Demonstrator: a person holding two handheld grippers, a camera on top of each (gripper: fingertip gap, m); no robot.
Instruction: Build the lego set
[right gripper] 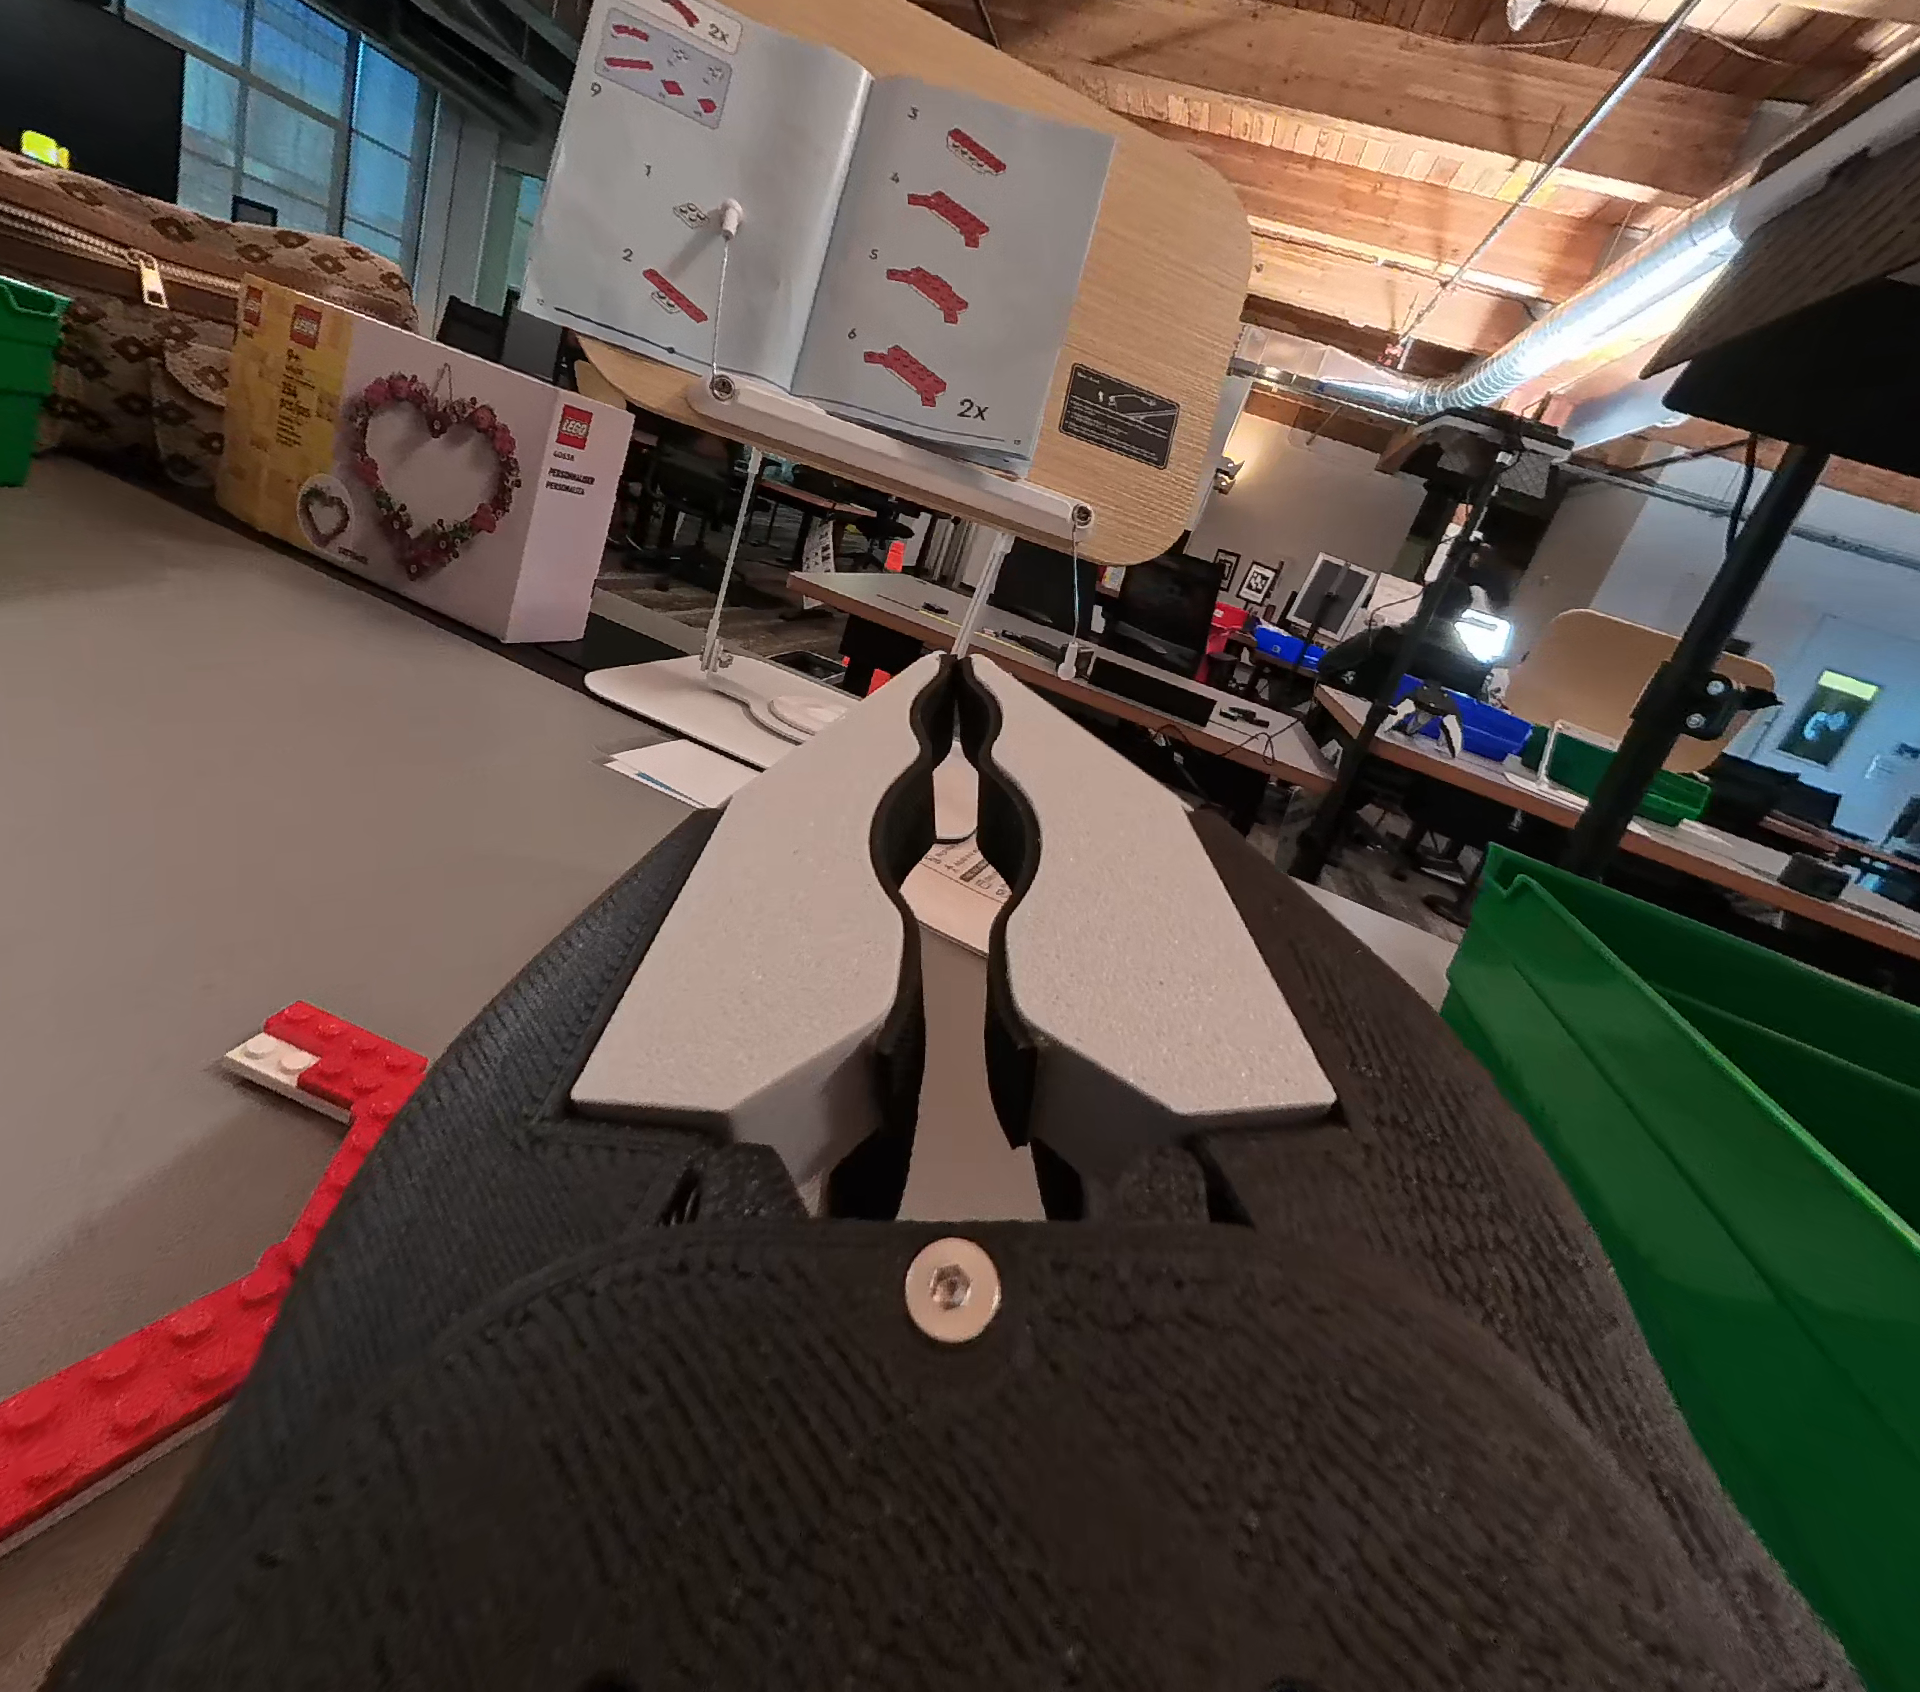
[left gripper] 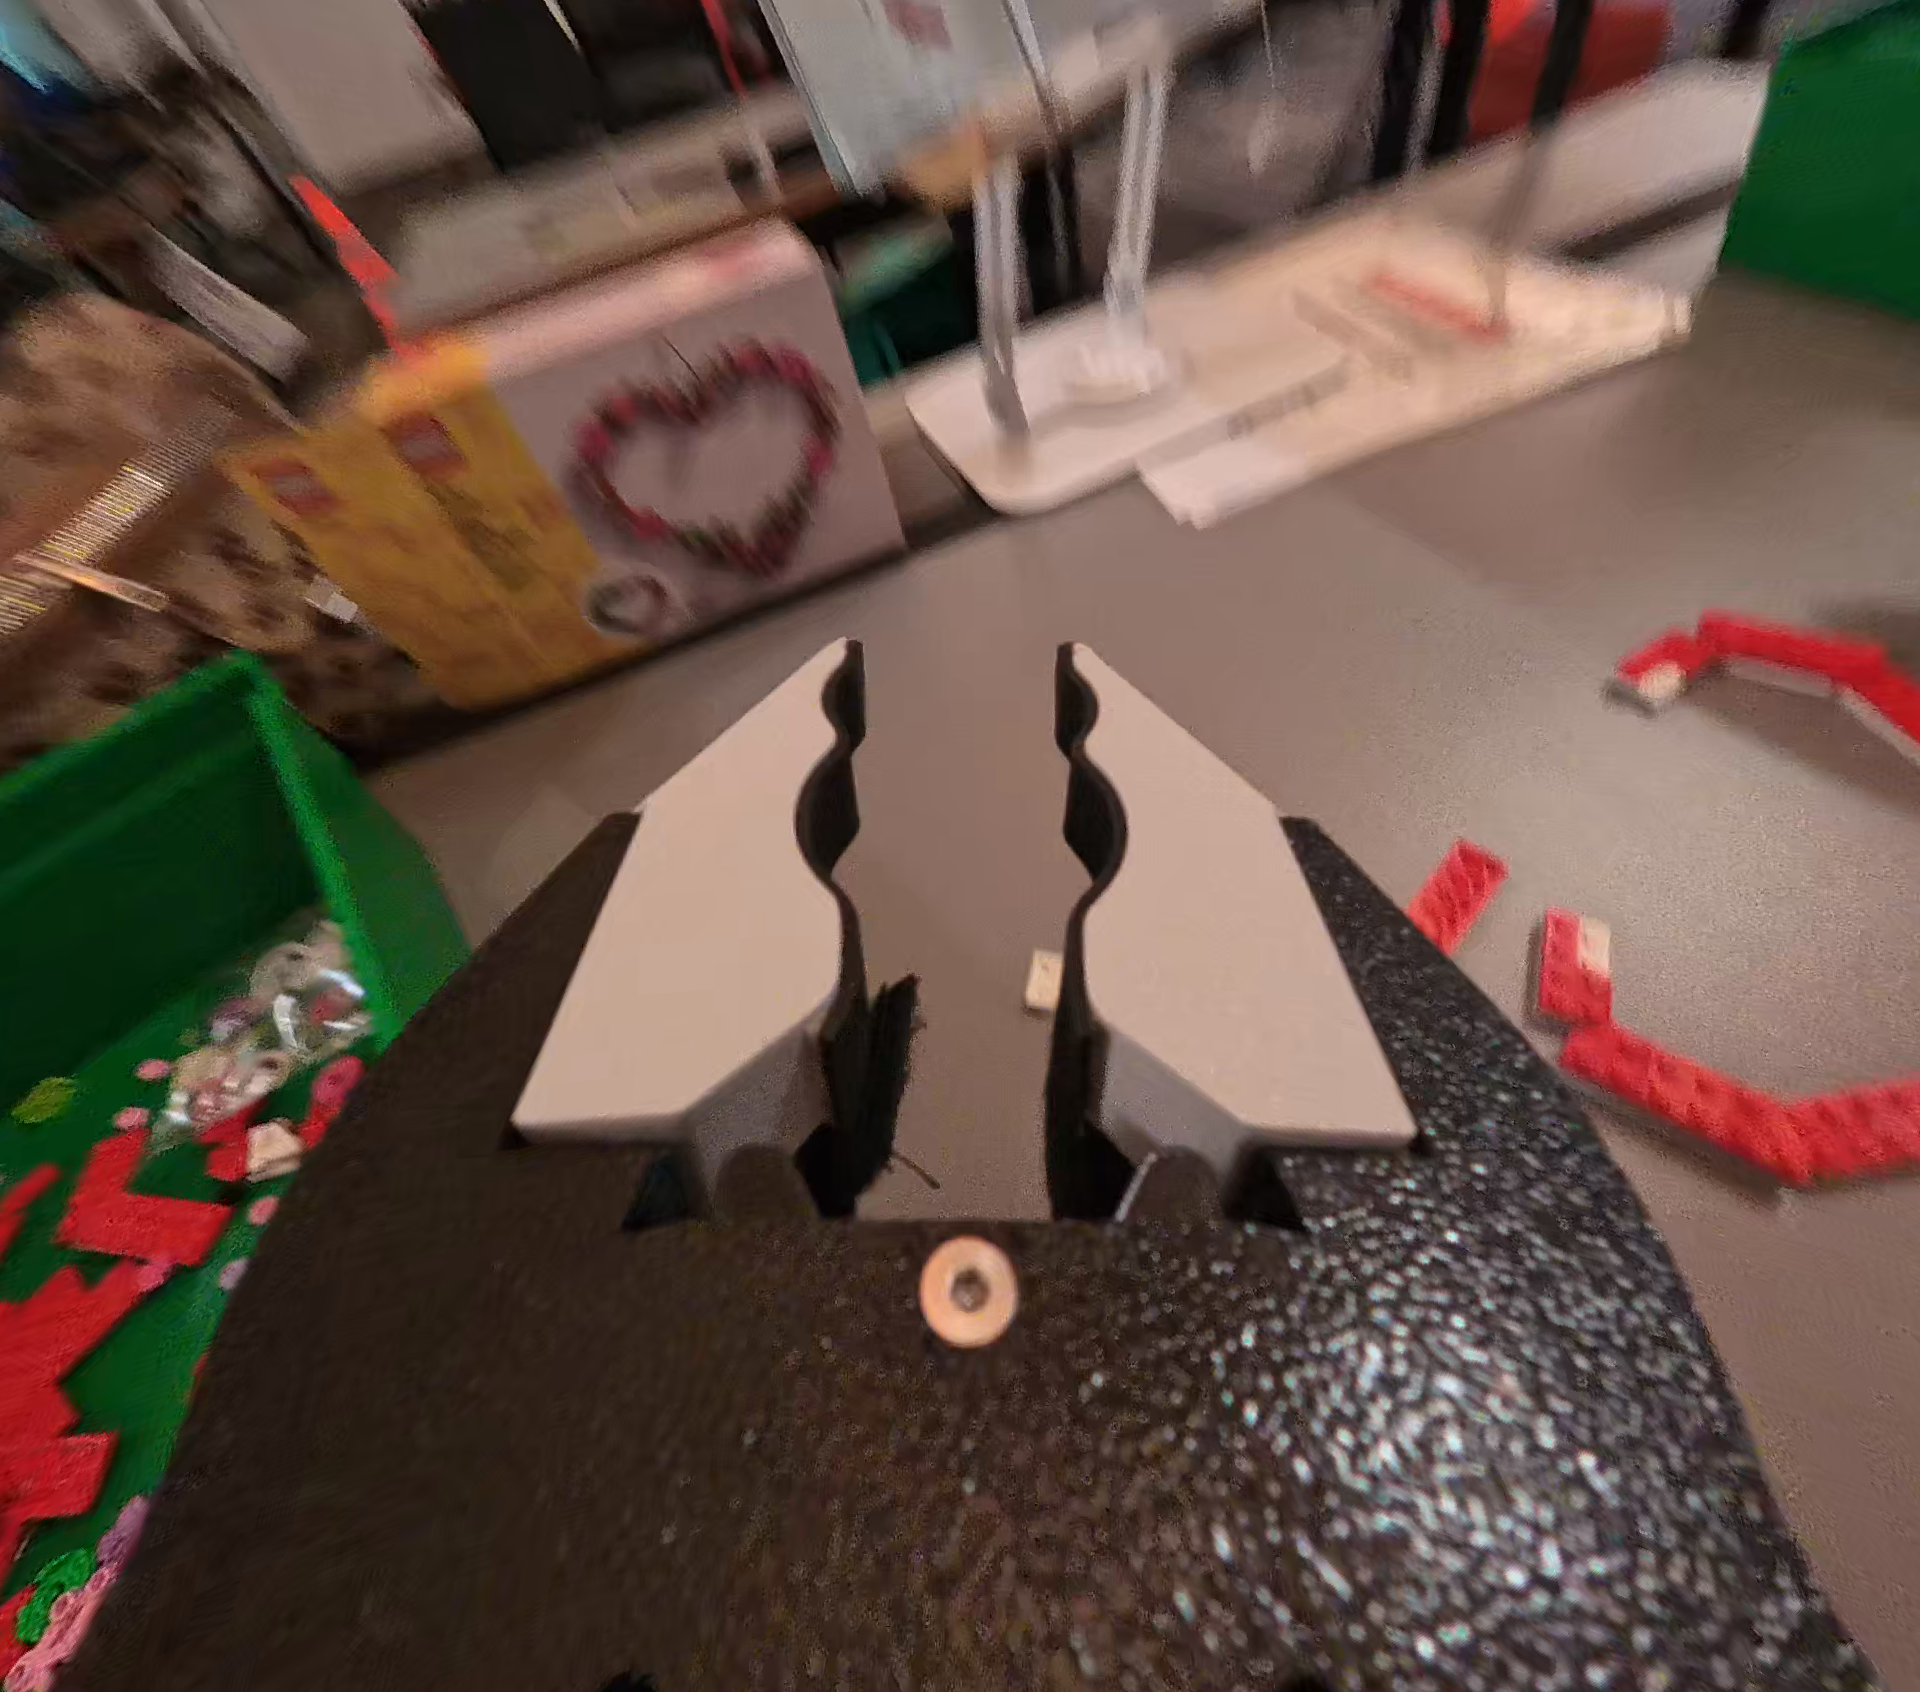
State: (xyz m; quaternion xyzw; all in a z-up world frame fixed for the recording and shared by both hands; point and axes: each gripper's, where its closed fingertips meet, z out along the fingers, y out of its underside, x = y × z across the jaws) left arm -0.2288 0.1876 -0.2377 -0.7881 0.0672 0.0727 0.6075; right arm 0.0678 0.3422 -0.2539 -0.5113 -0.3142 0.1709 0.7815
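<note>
My left gripper (left gripper: pixel 958 655) is open and empty above the grey table. A small white piece (left gripper: pixel 1040 980) lies on the table between its fingers, near the right one. Red plate assemblies lie to the right: a lower chain (left gripper: pixel 1704 1102), a loose red plate (left gripper: pixel 1457 892), and an upper chain (left gripper: pixel 1808 666) with a white end. My right gripper (right gripper: pixel 958 663) is shut with nothing between its tips, low over the table. A red plate strip (right gripper: pixel 177 1351) with a white plate (right gripper: pixel 272 1063) at its far end lies to its left.
A green bin (left gripper: pixel 135 1175) of loose pieces stands at the left. A second green bin (right gripper: pixel 1704 1123) is at the right. The set's box (right gripper: pixel 416 468) and a stand with the open instruction booklet (right gripper: pixel 821 229) are at the table's back. Papers (left gripper: pixel 1351 395) lie near the stand. Across from one pair of fingers to the other is roughly 35 centimetres. From my right tips it is roughly 15 centimetres to the upper chain (left gripper: pixel 1808 666); from my left, 30 centimetres. The loose red plate (left gripper: pixel 1457 892) is closer to my left gripper, around 15 centimetres from its tips; the right tips are 25 centimetres off.
</note>
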